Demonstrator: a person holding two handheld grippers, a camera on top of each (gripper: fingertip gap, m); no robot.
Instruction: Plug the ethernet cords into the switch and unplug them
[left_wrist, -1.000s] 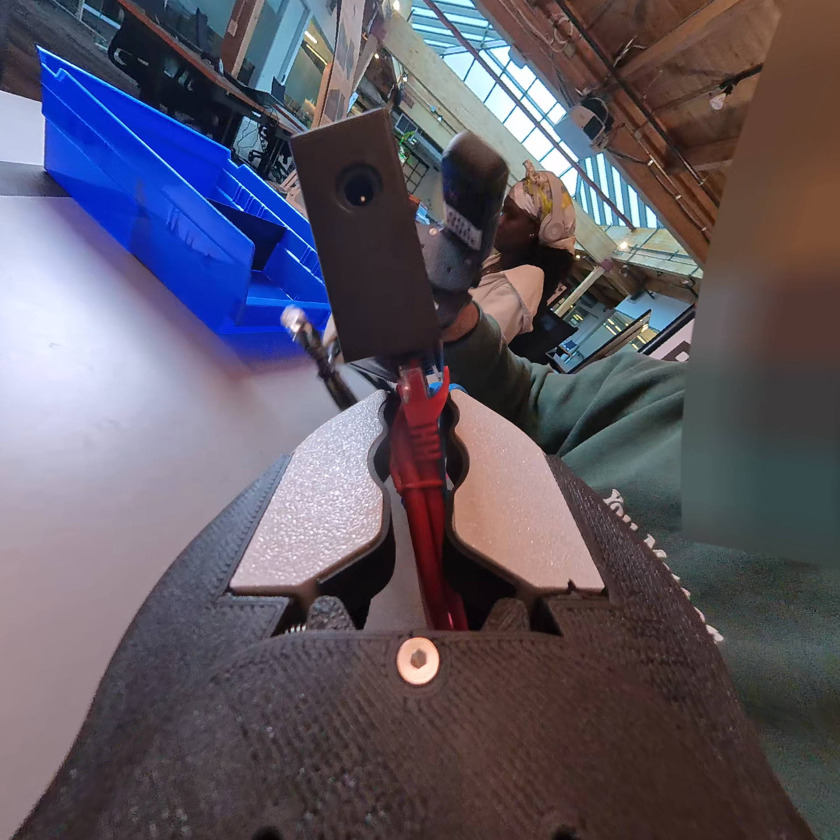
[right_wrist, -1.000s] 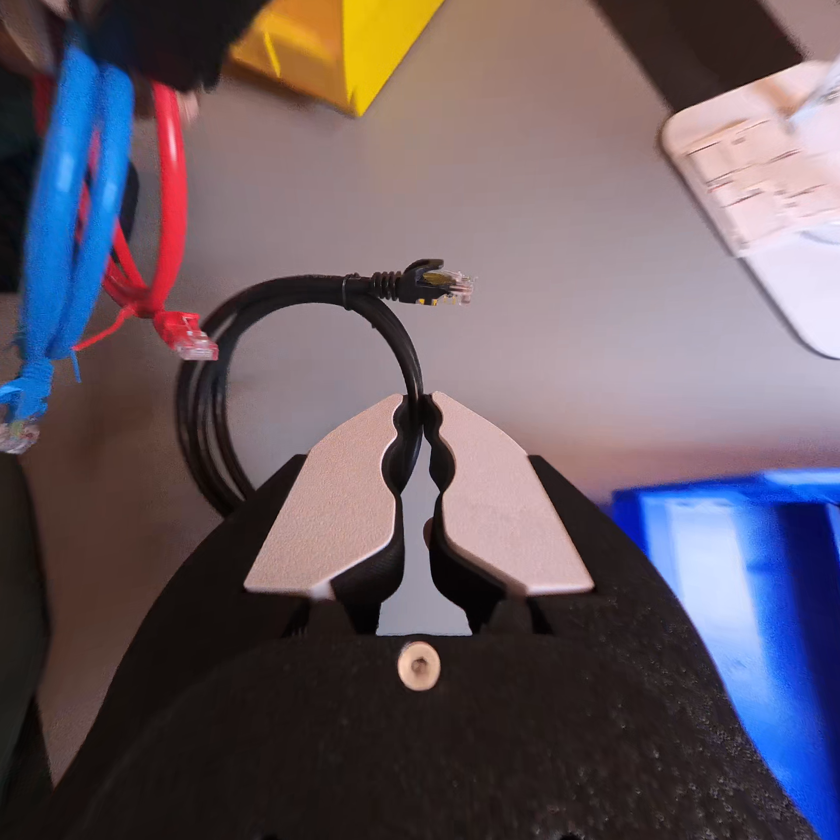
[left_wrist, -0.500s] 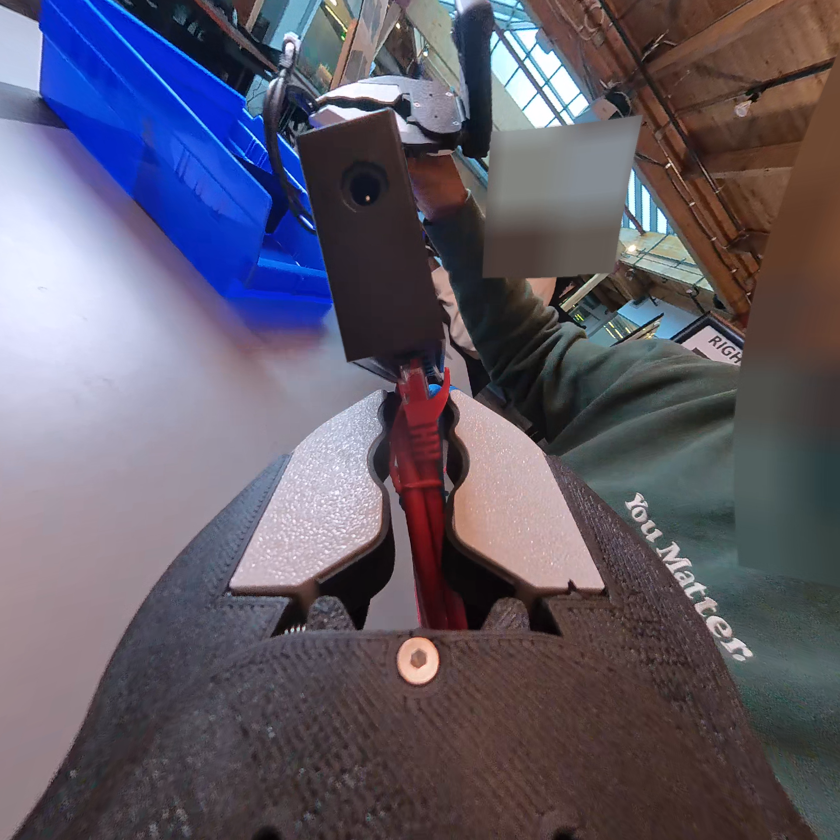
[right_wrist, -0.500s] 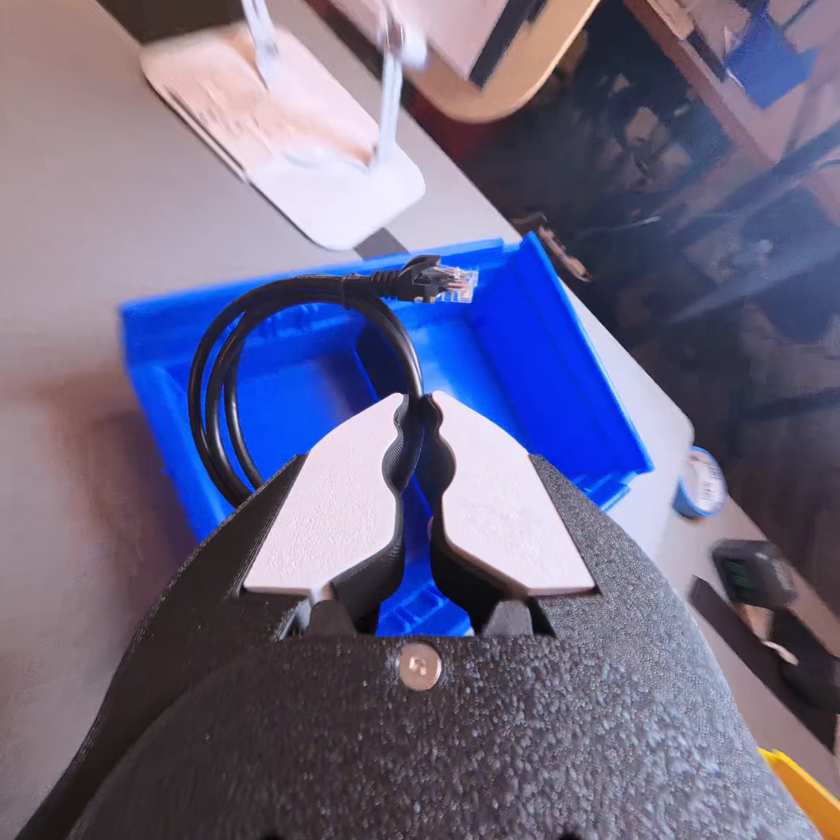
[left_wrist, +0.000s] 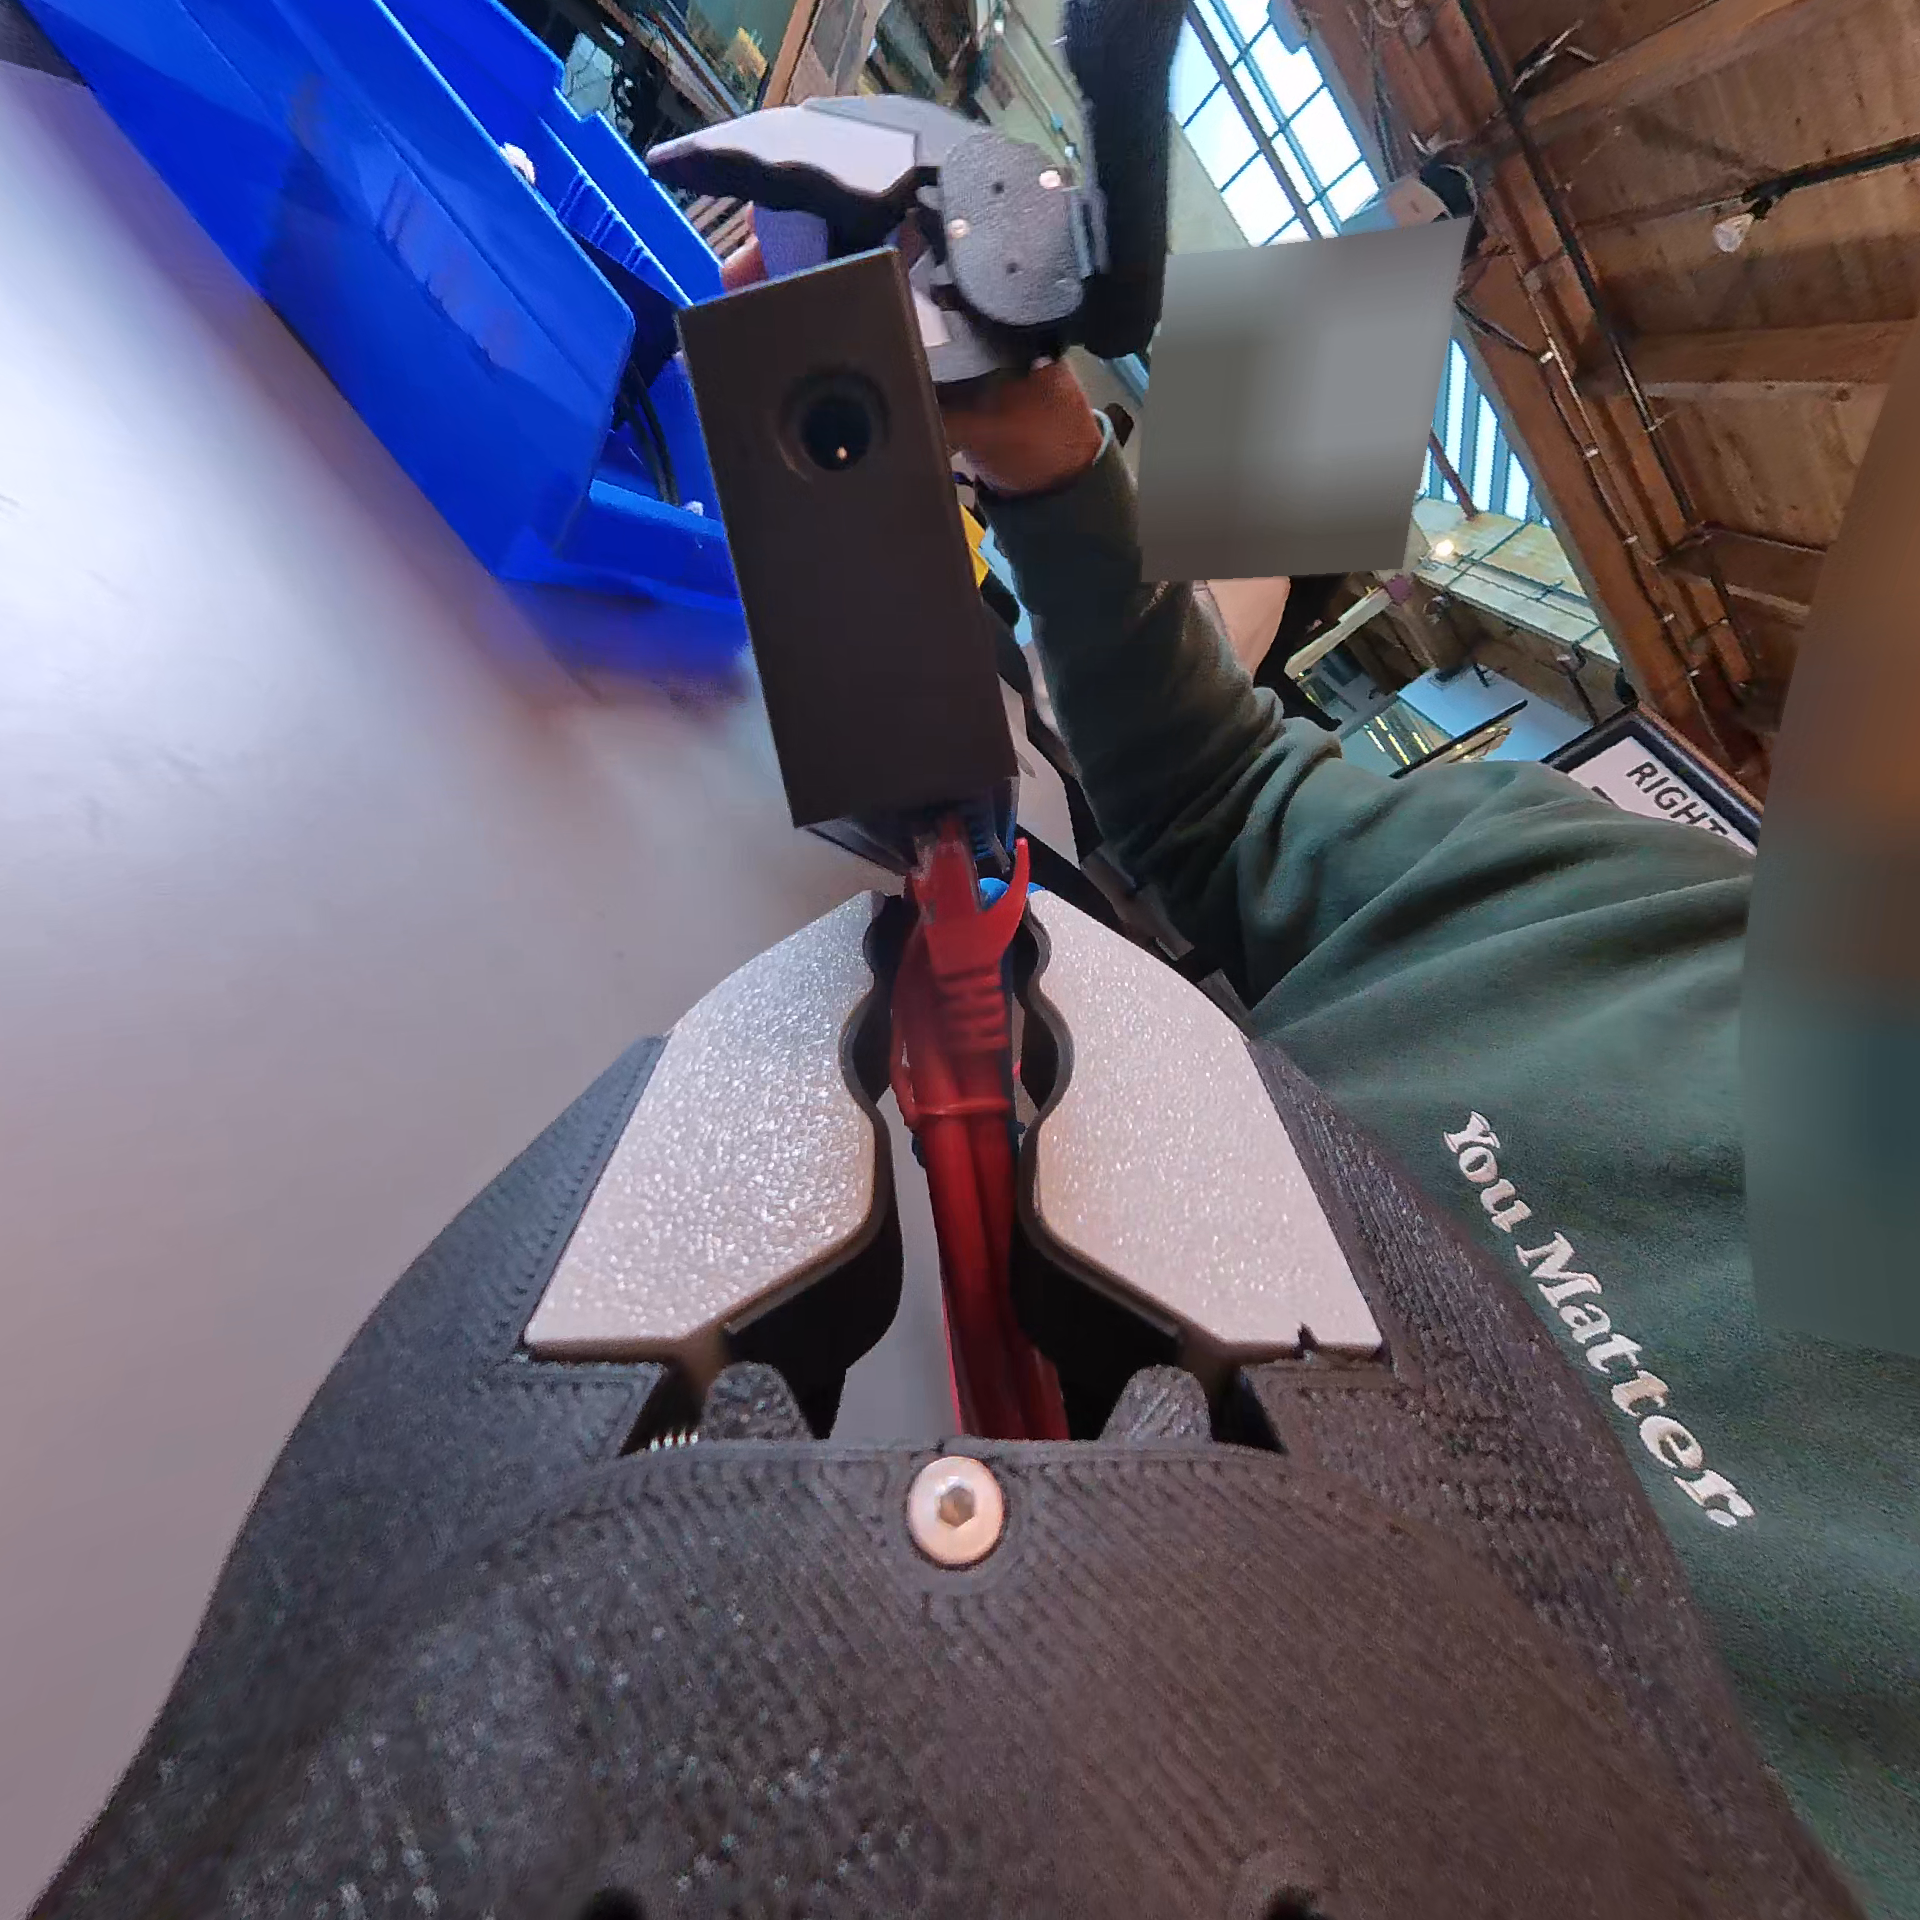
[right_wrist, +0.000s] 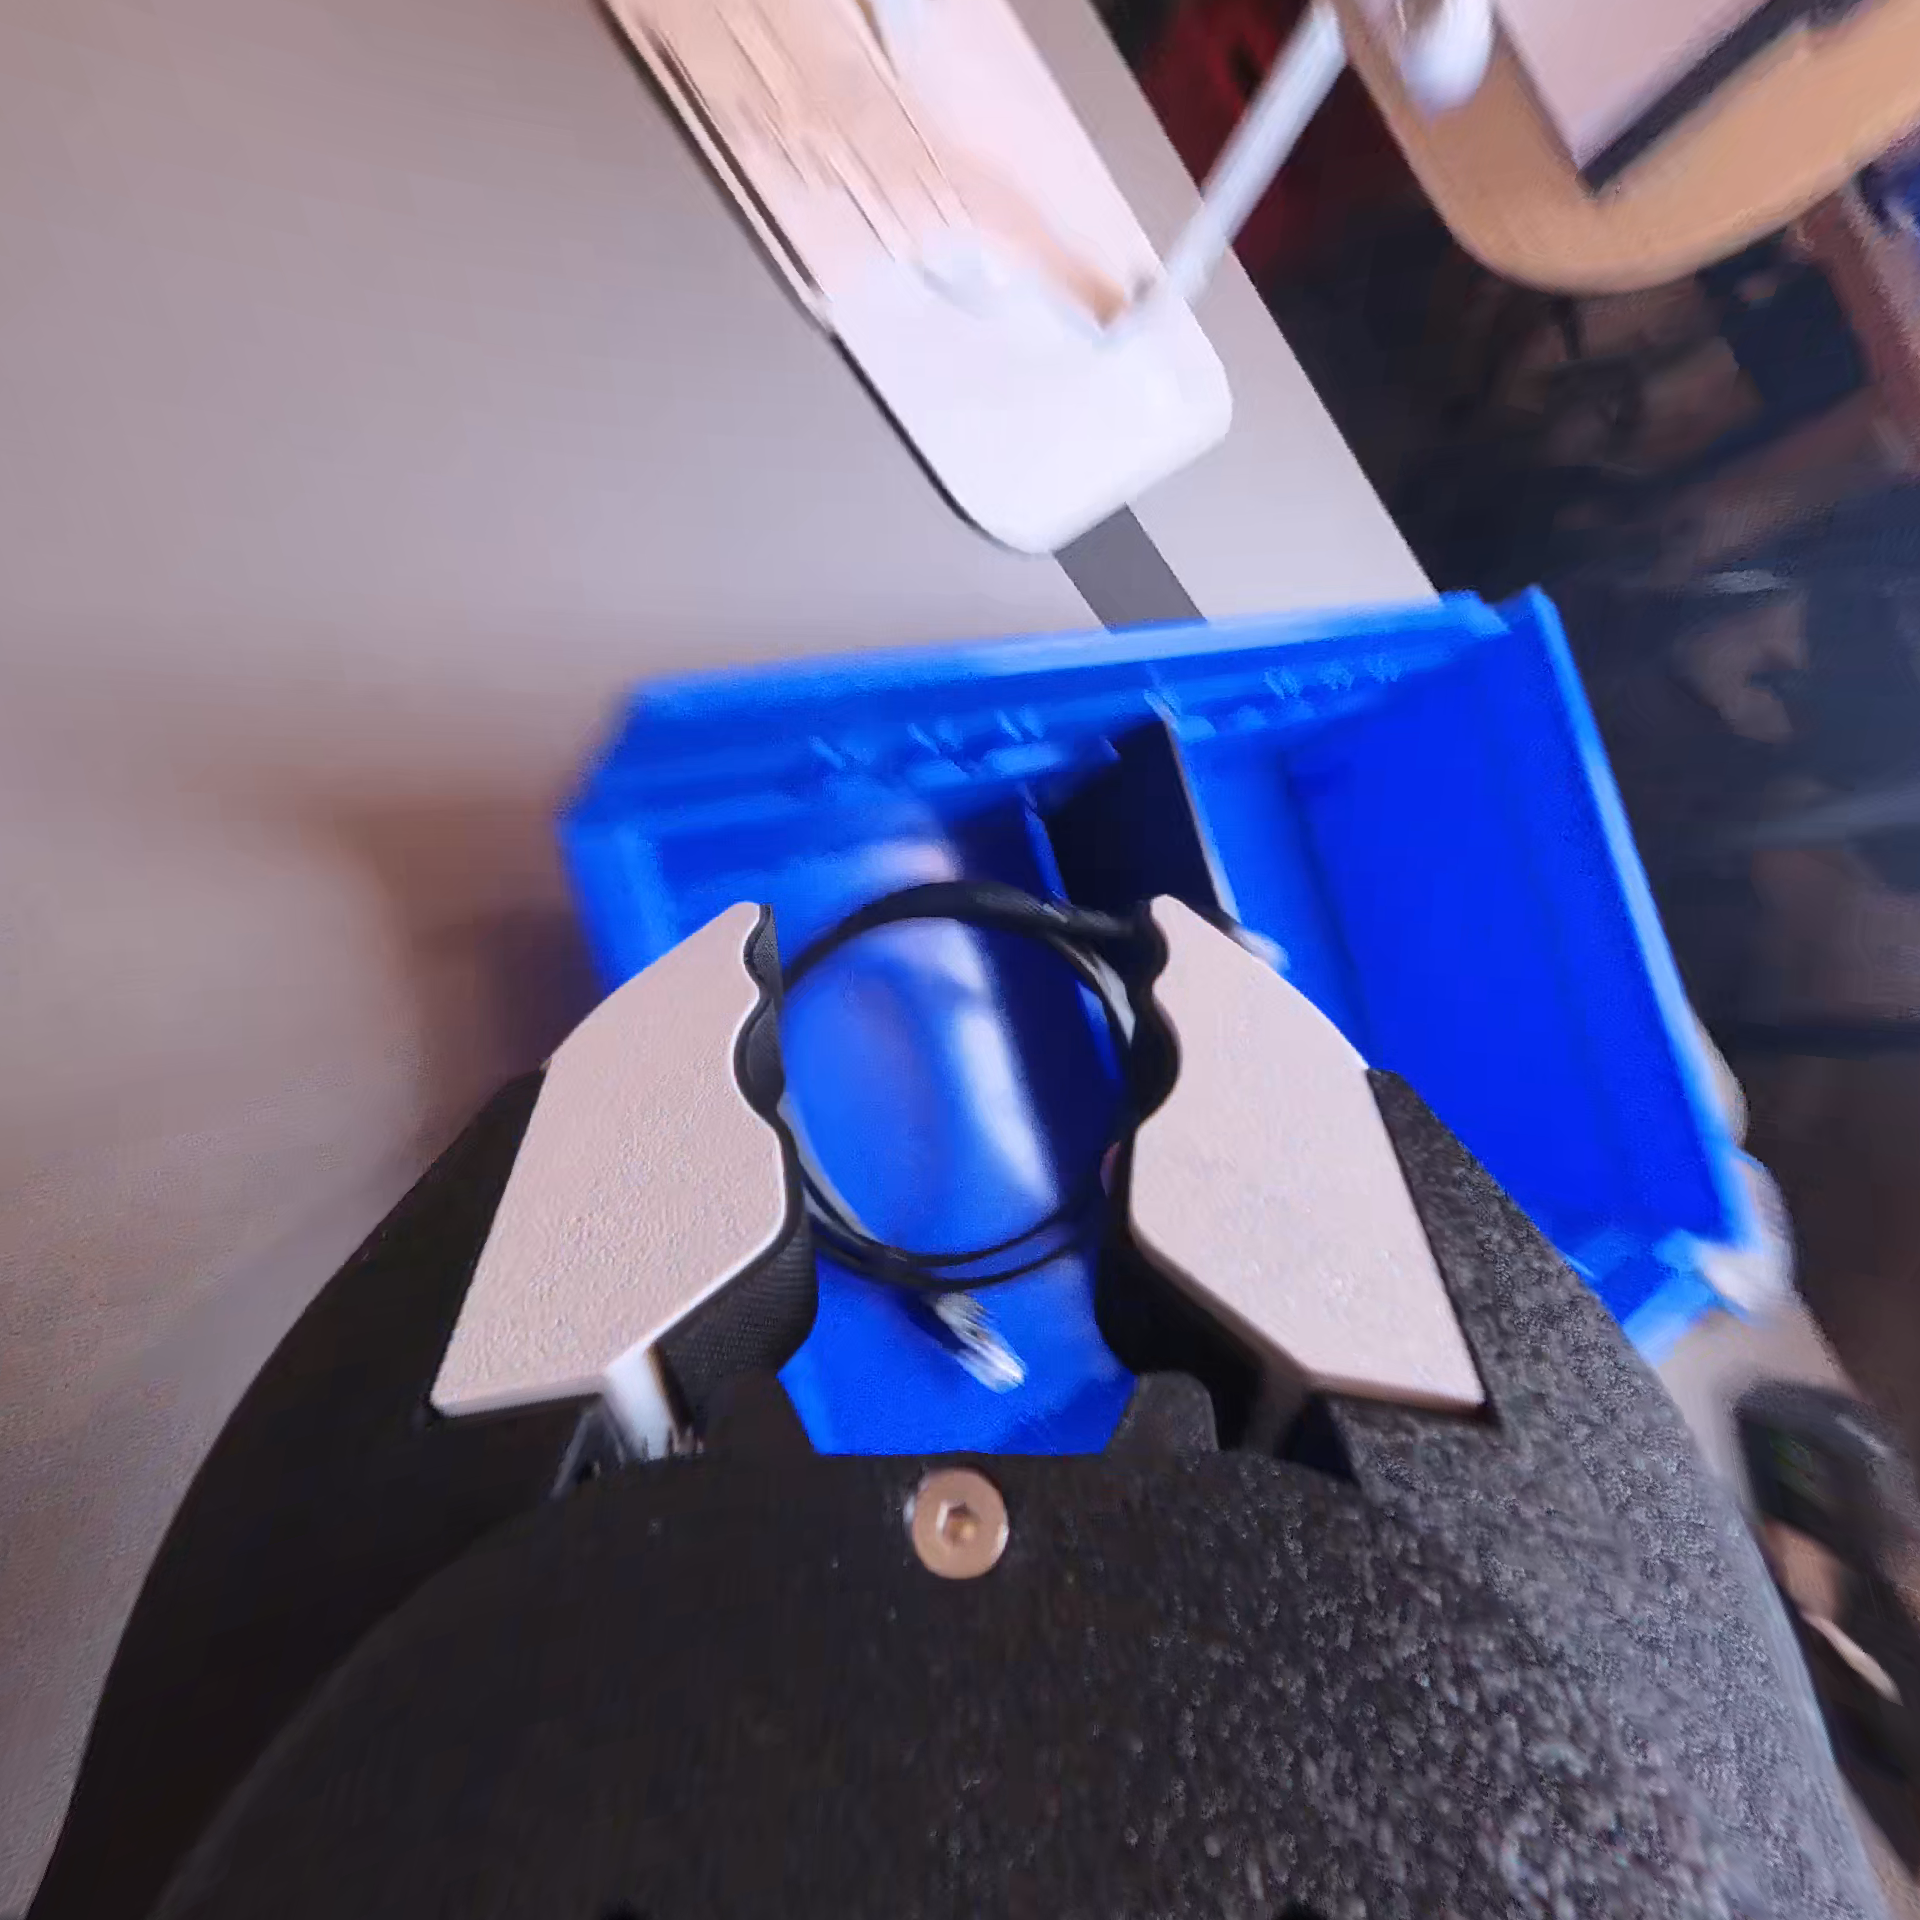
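Observation:
My left gripper is shut on a red ethernet cord whose plug sits in the black switch. The switch hangs off the cord, above the table. A blue plug shows beside the red one. My right gripper is open above the blue bin. A coiled black ethernet cord is below its fingers, inside the bin. The right gripper also shows in the left wrist view, held over the bin.
The blue bin stands on the grey table. A white stand base sits behind the bin, near the table's far edge. The person's green sleeve fills the right of the left wrist view. Left tips to right tips: about 30 centimeters.
My right gripper carried the black cord from the table over to the blue bin, then opened and let it go into the bin. My left gripper kept its hold on the red cord.

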